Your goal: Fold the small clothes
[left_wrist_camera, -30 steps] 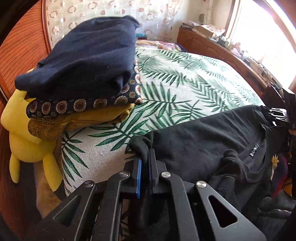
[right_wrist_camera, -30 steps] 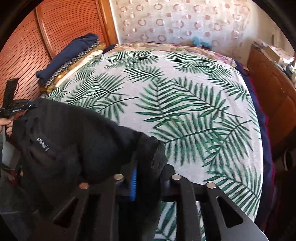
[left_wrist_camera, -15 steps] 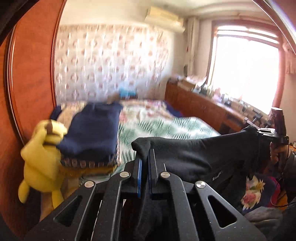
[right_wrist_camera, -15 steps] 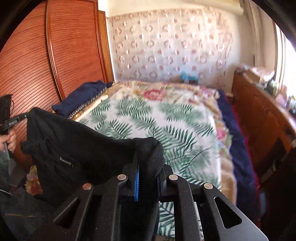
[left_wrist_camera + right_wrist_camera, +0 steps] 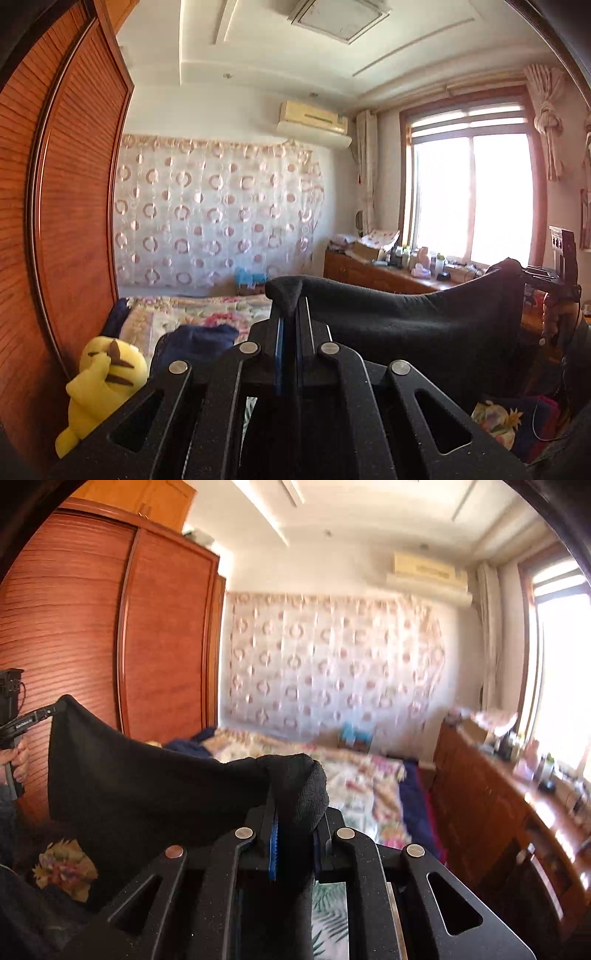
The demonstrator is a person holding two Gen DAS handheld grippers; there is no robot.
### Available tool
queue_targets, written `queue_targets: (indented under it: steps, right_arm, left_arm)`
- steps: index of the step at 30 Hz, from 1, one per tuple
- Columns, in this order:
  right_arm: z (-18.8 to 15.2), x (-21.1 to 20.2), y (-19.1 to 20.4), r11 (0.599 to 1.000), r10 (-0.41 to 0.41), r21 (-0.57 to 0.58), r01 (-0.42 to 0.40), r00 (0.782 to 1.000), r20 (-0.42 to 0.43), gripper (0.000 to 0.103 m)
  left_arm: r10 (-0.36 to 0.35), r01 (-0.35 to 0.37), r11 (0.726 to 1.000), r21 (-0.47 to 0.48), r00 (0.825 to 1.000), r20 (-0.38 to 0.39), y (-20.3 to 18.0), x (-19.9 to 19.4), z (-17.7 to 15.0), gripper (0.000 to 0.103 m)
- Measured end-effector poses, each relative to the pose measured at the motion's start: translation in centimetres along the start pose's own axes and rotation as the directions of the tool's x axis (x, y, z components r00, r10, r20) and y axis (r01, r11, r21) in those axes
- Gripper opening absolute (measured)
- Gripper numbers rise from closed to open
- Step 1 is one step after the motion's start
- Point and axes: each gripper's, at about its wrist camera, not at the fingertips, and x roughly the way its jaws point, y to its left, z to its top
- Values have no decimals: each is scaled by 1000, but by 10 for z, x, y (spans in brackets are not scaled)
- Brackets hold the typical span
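A black garment [image 5: 406, 314] hangs stretched in the air between both grippers, well above the bed. My left gripper [image 5: 290, 314] is shut on one corner of it. My right gripper [image 5: 293, 805] is shut on the other corner, where the black garment [image 5: 147, 786] bunches over the fingers. In the left wrist view the right gripper [image 5: 554, 284] shows at the far right, holding the cloth's far end. In the right wrist view the left gripper [image 5: 33, 718] shows at the far left.
The bed [image 5: 354, 775] with its floral and leaf cover lies below and ahead. A stack of folded clothes [image 5: 199, 336] and a yellow plush toy [image 5: 103, 376] sit by the wooden wardrobe [image 5: 92, 646]. A wooden dresser [image 5: 498, 805] runs under the window on the right.
Both grippers have lifted the black garment up off the bed and tilted upward, so the views now show the walls and ceiling. The garment stays gripped at both corners.
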Motion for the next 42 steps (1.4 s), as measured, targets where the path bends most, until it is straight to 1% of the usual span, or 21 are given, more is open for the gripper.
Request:
queue_targets:
  steps: [5,8,10,14,15,18,20,21,22,24,25,26,27,28,29,31,33,34,36,39,42]
  right_arm:
    - [25,-41,5,999,-24,-44,29,995,99,13]
    - [39,-54,4,995,-52,-75,62,989,135,13]
    - [47,-48,2,992,-74,-92,87,988,137,13]
    - [52,2,-3,985,-116,-116,125,990,81,13]
    - [52,17,8,983,-126,-126,133,990,60,13]
    - [53,75,9,976,-164,-147,160,986,-19,13]
    - [54,116,10,976,-179,-140,168,981,-71,13]
    - [48,138,8,976,-185,-134,171,978,-101,13]
    - [41,163,4,976,-196,-125,180,972,-132,13]
    - [30,208,1,976,-209,-94,195,962,-176,15]
    - [19,233,-2,977,-210,-80,198,956,-205,25]
    - [6,256,-4,975,-221,-72,210,944,-245,31]
    - [-3,277,-6,970,-243,-67,234,926,-289,41]
    - [-14,298,-7,965,-262,-66,256,903,-340,42]
    - [-26,313,-8,960,-276,-67,271,884,-378,42]
    - [-40,331,-7,958,-277,-55,282,860,-428,43]
    - [-48,336,-10,962,-252,-18,273,857,-449,43]
    - [-45,340,-11,964,-235,0,264,858,-457,43]
    - [-42,337,-10,969,-202,29,243,861,-466,43]
    - [-43,326,-29,973,-168,62,221,868,-467,43]
    - [-53,314,-61,974,-125,107,199,871,-475,43]
  left_arm:
    - [-1,0,1000,14,998,65,-2,-1,30,6]
    - [29,-30,999,17,997,70,1,17,48,6]
    - [50,-52,998,33,997,66,4,34,50,6]
    - [67,-67,997,35,998,5,10,89,43,6]
    - [71,-71,997,38,997,-12,8,101,39,6]
    - [88,-85,996,41,992,-87,16,154,16,6]
    - [107,-102,994,41,984,-146,23,193,-5,6]
    - [132,-123,991,54,973,-187,32,222,-21,6]
    - [153,-142,988,65,966,-211,33,238,-28,6]
    - [152,-139,988,67,945,-288,46,277,-53,11]
    - [147,-133,989,67,935,-324,50,292,-63,12]
    - [152,-137,988,69,924,-352,54,302,-72,18]
    - [160,-143,987,73,911,-380,57,310,-81,28]
    - [156,-138,988,75,903,-400,58,312,-89,32]
    - [150,-132,989,73,900,-409,58,311,-94,42]
    - [124,-108,992,64,901,-416,52,303,-101,51]
    - [110,-92,994,63,899,-423,46,292,-103,73]
    - [101,-82,995,62,900,-424,42,287,-103,77]
    - [83,-62,996,63,899,-430,33,280,-104,78]
    - [80,-57,996,66,898,-433,23,269,-109,78]
    - [67,-50,998,50,890,-451,18,259,-120,78]
